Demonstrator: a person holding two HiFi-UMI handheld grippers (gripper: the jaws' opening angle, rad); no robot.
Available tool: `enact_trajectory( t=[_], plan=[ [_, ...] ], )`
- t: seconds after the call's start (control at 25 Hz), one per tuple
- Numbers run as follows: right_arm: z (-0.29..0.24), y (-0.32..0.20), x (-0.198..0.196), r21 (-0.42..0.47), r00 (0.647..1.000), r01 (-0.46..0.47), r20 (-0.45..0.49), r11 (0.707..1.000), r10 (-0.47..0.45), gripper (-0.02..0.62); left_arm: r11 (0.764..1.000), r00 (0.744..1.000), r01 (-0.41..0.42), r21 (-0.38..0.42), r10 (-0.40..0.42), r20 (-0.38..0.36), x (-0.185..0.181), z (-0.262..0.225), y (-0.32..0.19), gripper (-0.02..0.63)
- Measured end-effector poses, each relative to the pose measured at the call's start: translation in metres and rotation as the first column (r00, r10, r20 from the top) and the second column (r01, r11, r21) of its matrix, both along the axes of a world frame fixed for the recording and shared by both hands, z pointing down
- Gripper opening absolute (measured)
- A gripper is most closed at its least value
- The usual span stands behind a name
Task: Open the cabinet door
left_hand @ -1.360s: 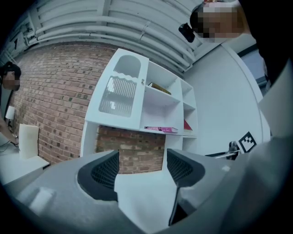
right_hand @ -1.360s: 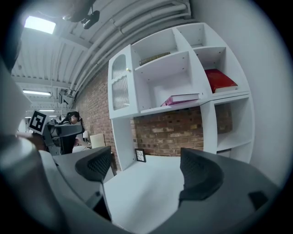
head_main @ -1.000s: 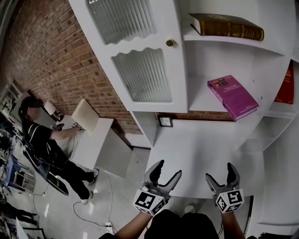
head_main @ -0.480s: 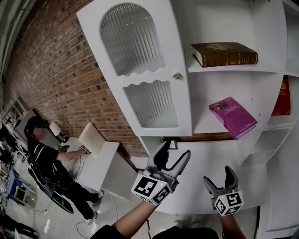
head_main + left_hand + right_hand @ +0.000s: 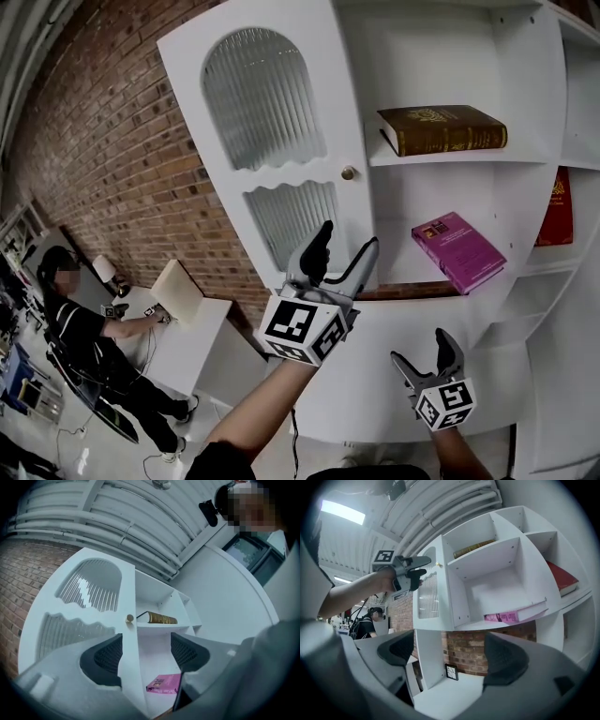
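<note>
Cabinet door (image 5: 272,150): head view, appears shut at the left edge of the white shelf unit (image 5: 534,178), brass knob (image 5: 348,172) at its right edge. Left gripper (image 5: 348,234) raised just below the knob, jaws wide, empty. Right gripper (image 5: 418,345) low, also wide. Left gripper view: door edge and knob framed between spread jaws, no contact. Right gripper view: jaws wide apart, nothing held.

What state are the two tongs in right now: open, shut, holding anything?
Left tongs: open, holding nothing, just below the door knob.
Right tongs: open, empty.
</note>
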State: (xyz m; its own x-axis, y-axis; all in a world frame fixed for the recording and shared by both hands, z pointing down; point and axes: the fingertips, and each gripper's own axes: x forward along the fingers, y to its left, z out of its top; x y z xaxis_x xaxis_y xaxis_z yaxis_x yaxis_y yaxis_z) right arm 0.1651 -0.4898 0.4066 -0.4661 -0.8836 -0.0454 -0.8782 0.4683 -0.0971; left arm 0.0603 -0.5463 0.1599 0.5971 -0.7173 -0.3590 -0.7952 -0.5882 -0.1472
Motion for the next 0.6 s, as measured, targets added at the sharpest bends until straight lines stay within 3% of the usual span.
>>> enact_trajectory(
  t=[0.2, 0.6],
  plan=[
    [-0.014, -0.014, -0.006, 0.025, 1.0, 0.018, -0.013, 1.0, -0.018, 0.466, 1.0, 0.999, 0.019, 0.005, -0.019, 0.033, 0.007, -0.022, -0.022, 0.324],
    [-0.017, -0.033, -0.017, 0.024, 0.999, 0.048, -0.027, 0.999, -0.047, 0.465, 0.998, 0.998, 0.061, 0.023, -0.062, 0.031, 0.007, -0.049, -0.049, 0.324]
  ],
)
